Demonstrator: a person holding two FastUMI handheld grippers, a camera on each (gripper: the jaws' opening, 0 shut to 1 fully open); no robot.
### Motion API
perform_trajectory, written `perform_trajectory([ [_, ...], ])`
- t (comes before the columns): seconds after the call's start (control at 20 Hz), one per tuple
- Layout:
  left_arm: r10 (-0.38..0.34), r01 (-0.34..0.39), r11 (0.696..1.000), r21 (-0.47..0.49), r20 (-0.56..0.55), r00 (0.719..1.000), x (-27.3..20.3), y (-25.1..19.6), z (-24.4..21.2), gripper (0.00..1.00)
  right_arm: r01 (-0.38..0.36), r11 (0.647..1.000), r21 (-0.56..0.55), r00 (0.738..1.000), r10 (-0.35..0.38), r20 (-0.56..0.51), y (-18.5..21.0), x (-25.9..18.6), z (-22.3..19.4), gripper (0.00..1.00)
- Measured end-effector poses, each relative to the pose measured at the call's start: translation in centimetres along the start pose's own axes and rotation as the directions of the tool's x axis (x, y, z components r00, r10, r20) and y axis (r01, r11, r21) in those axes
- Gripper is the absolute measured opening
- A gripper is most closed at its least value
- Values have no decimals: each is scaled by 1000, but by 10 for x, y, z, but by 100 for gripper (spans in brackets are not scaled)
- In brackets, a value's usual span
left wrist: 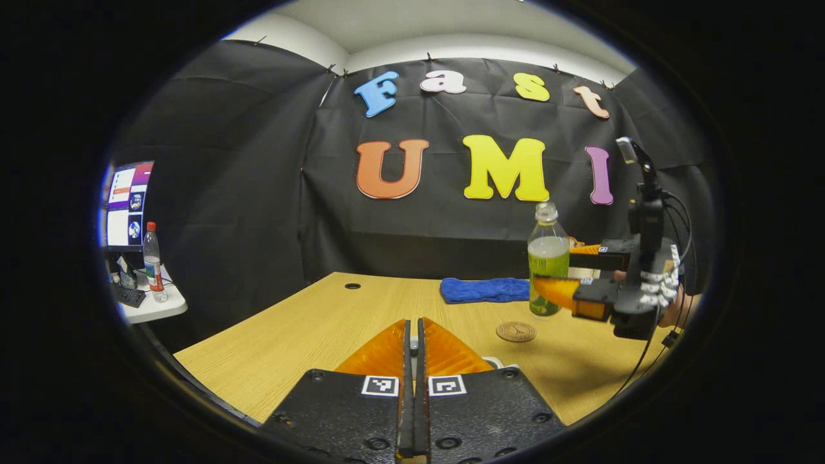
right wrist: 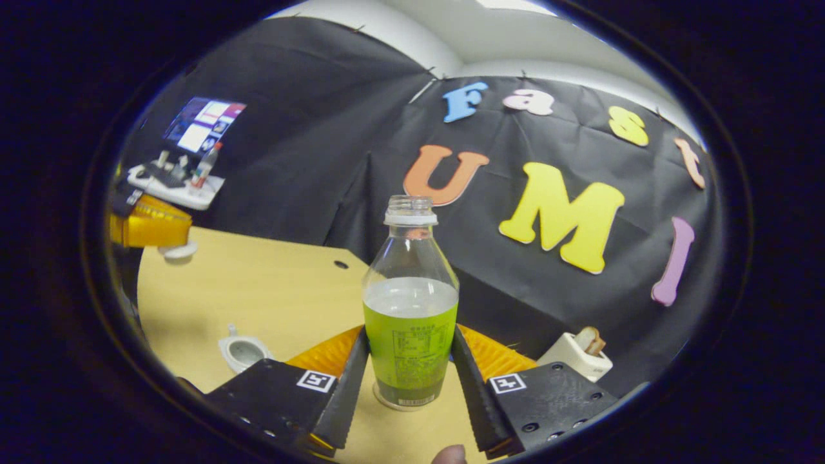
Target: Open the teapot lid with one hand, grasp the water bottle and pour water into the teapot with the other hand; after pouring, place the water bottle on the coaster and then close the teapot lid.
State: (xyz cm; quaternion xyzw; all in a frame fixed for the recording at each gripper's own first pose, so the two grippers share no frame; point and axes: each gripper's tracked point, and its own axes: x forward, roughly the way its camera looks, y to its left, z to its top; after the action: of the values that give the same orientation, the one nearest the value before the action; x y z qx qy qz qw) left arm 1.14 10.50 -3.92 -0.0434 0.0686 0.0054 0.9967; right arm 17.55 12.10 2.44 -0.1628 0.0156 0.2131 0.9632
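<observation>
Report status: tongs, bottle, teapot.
Right tongs shut on water bottle, uncapped. Left tongs hold lid aloft. Teapot open. Coaster bare.

No readable txt: print on the clear plastic water bottle's green label (right wrist: 410, 351) too small; monitor screen (left wrist: 126, 203) blurred.

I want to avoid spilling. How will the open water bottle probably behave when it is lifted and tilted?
The water bottle has no cap, so tilting too far could spill. It looks about half full, so probably moderately heavy, with sloshing liquid. Its smooth plastic wall may slip or dent between the right tool fingers.
</observation>
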Motion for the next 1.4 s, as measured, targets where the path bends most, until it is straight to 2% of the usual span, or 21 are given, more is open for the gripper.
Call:
perform_trajectory([
  [0.15,0,0,1000,2,-2,1000,0,0,0,3,11,976,216,999,-2,-40,-18,26,-21,72],
  [0.35,-2,2,1000,7,-1,1000,0,0,0,3,25,950,310,997,-1,-75,-23,52,-55,71],
  [0.5,0,0,1000,11,-8,1000,0,1,-3,2,42,948,315,994,-9,-107,-17,65,-76,71],
  [1.0,5,-5,1000,8,-17,1000,1,1,-5,3,62,940,335,990,-17,-138,-15,80,-88,71],
  [1.15,3,-3,1000,9,-21,1000,1,1,-6,2,59,941,334,991,-15,-133,-12,83,-87,77],
  [1.2,2,-2,1000,11,-19,1000,2,0,-7,3,60,942,329,991,-17,-130,-10,80,-83,84],
  [1.25,-2,2,1000,8,-18,1000,3,-1,-7,3,66,943,327,992,-27,-122,-11,78,-79,98],
  [1.4,-19,19,1000,5,-20,1000,9,-13,-13,2,68,947,313,996,-48,-70,-19,47,-63,98],
])
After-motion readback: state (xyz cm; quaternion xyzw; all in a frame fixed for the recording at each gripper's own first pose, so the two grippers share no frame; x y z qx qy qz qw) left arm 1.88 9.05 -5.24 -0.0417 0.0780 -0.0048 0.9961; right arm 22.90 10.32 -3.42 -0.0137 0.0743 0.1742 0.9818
